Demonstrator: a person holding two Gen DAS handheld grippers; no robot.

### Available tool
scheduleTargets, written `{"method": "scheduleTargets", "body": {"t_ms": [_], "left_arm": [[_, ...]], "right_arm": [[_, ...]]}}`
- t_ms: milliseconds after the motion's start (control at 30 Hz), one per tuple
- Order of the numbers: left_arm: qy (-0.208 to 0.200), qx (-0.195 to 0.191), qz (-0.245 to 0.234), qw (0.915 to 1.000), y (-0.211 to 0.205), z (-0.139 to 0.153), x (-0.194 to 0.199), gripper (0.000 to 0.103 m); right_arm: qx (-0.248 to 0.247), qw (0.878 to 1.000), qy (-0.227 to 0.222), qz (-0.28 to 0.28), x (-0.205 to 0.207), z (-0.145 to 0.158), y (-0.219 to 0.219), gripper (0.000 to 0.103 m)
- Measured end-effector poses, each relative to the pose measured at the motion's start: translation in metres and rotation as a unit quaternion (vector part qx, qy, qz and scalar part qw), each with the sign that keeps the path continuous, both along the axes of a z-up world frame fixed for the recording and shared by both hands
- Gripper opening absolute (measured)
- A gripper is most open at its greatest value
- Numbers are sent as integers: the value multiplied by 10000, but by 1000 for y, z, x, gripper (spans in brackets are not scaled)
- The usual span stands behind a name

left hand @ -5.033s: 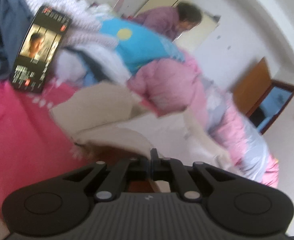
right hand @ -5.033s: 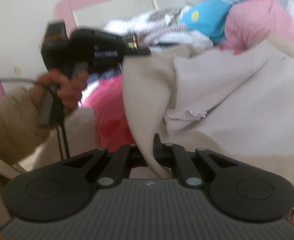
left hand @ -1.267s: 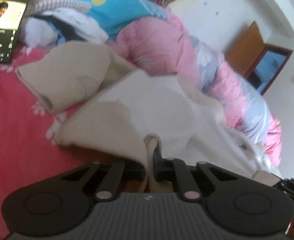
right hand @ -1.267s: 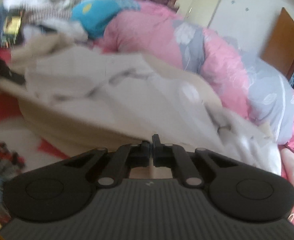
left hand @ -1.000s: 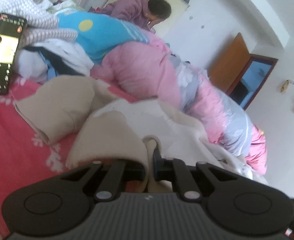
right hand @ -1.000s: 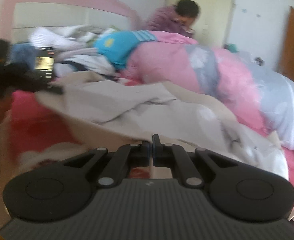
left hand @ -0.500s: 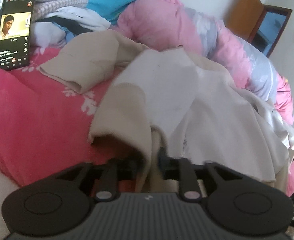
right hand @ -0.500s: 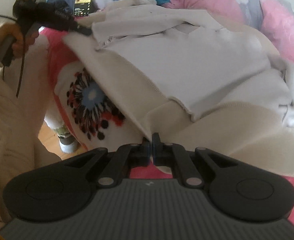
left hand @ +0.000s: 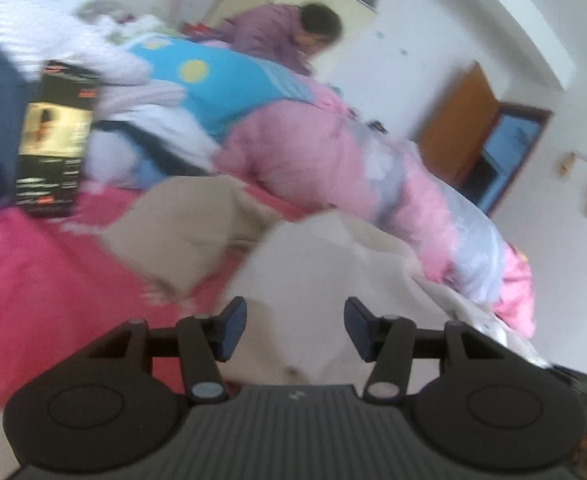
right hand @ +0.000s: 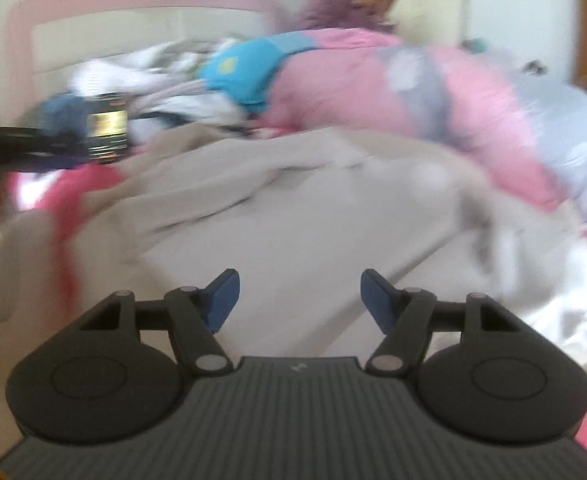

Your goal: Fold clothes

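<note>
On the bed (left hand: pixel 33 280), covered in a bright pink blanket, the beige garment (left hand: pixel 313 264) lies spread and rumpled directly ahead of both tools; it appears to be a sweatshirt or similar top, though blur prevents a firm call. The left hand-held gripper (left hand: pixel 295 328) stands with its jaws apart and opening, cloth showing beyond the gap but no pad pressing on it. The right hand-held gripper (right hand: pixel 296 300) is likewise apart and opening, with the garment (right hand: pixel 293 208) lying past its fingertips and nothing clamped. Judged progress: early. The garment looks roughly laid out, yet no clean fold line or squared edge can be made out; a tan portion, probably a sleeve (left hand: pixel 181 232), lies out to the garment's left, apart from the paler body panel. Remaining work, as judged: smoothing the body, bringing the sleeves in, and folding to a compact shape. Appearance of the garment: two-tone, a tan outer face and a paler off-white face, with creases running across it in the right wrist view; its far edge lies near the pink quilt (left hand: pixel 301 156). A smartphone (left hand: pixel 53 140) with a lit screen stands propped to the garment's far left, against a pile of unfolded clothes (left hand: pixel 197 80), which suggests further items await. Another person (left hand: pixel 289 36) stands beyond that pile, well apart from the garment.
</note>
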State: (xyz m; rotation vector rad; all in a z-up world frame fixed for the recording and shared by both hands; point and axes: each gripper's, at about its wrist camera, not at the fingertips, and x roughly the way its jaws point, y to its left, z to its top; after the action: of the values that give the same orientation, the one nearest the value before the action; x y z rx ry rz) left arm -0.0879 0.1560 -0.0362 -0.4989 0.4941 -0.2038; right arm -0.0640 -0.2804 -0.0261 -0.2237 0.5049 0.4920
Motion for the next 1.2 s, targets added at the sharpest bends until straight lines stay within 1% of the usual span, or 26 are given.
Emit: {"method": "scheduleTargets", "body": {"t_ms": [67,100,133,167,233,267,333,400,433,533,567,600,667,733,767,833,900,1000,1100,1200], "left_arm": [[42,-16,-467,9989,-26,6,22,55],[39,-26,-677,9977,-41,8,34,56],[36,3,-865,9962,-57,7,46,56],[32,32,-1052,9944,-73,6,59,56],[104,142,-1308,9913,-100,-5,82,55],[222,194,-1430,9893,-114,-14,94,55],[469,336,-1484,9872,-130,-31,113,52],[678,538,-1447,9857,-139,-51,126,52],[733,619,-1421,9852,-141,-58,129,52],[858,641,-1473,9833,-139,-75,136,48],[831,657,-1512,9828,-137,-76,135,48],[804,673,-1551,9823,-135,-78,134,48],[750,705,-1628,9813,-132,-82,131,48],[709,680,-1702,9805,-129,-85,129,48],[688,667,-1738,9801,-128,-86,127,48],[673,568,-1780,9801,-124,-89,127,48],[665,493,-1821,9798,-122,-89,128,49],[647,390,-1900,9789,-117,-93,130,48],[609,323,-1955,9783,-115,-96,131,49],[576,324,-1982,9779,-115,-97,131,49]], "right_arm": [[-85,9997,51,-232,25,-7,7,56],[-69,9994,182,-278,40,-13,8,45],[-91,9989,318,-343,53,-19,9,32],[-176,9980,437,-432,64,-25,9,29],[-705,9925,710,-702,81,-42,7,19],[-1012,9876,850,-845,88,-51,6,16],[-1532,9767,994,-1124,88,-64,-12,11],[-2020,9631,1096,-1398,83,-76,-34,10],[-2193,9566,1108,-1567,80,-77,-43,10],[-2697,9343,1041,-2084,75,-70,-59,10],[-2741,9307,1078,-2167,76,-68,-61,9],[-2714,9301,1136,-2201,78,-64,-62,9],[-2662,9339,1091,-2121,81,-54,-55,10],[-2523,9459,864,-1849,87,-33,-35,15],[-2336,9544,748,-1700,93,-21,-25,16],[-1880,9708,546,-1386,109,0,-6,24],[-1572,9796,412,-1184,136,8,8,29],[-1382,9838,343,-1087,198,-1,31,29],[-939,9876,545,-1134,271,-19,35,29],[-667,9854,732,-1385,337,-36,37,27]]}}
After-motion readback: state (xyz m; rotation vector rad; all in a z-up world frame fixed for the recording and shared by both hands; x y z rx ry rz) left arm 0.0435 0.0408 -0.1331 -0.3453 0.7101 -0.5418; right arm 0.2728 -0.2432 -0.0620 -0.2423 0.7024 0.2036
